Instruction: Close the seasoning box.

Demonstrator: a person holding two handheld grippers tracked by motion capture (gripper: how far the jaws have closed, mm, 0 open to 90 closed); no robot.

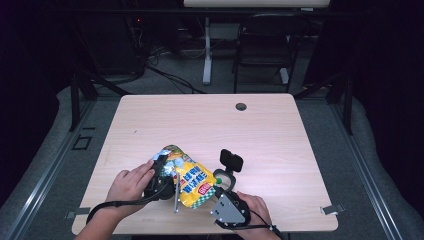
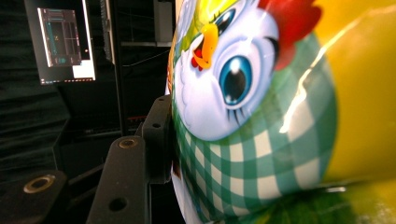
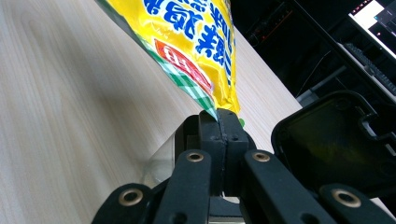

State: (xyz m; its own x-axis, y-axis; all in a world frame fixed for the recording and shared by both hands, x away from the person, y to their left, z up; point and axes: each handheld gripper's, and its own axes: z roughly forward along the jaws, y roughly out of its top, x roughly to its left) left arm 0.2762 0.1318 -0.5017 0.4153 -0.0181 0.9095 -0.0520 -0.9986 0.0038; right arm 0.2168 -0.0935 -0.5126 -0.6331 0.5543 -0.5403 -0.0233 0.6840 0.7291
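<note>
Snack bag (image 1: 187, 176): yellow, puffed, with a green-and-white check band and a cartoon chicken face; it sits over the near middle of the wooden table (image 1: 260, 135), between the two hands.
Bag, left gripper view (image 2: 261, 112): very close to the lens, with the chicken's eye and beak sharp and the body bulging toward the jaws.
Left gripper (image 1: 162, 177): jaws spread wide around the bag's fat body. One black pad lies flat against the check print in the left gripper view. The opposite pad is hidden behind the bag.
Left hand (image 1: 129, 185): wrapped round the gripper body at the bag's left side, with a cable trailing toward the table's near edge.
Right gripper (image 3: 219, 126): jaws pressed together, pinching the bag's sealed corner edge. The thin foil rim enters right at the seam between the two pads.
Right gripper, high view (image 1: 217, 192): at the bag's lower right corner, grey three-cornered plate on top.
Right hand (image 1: 252, 207): at the table's near edge, holding the gripper.
Bag contact with table: cannot tell how much of it rests on the wood; in the right gripper view the pinched end rises off the surface.
</note>
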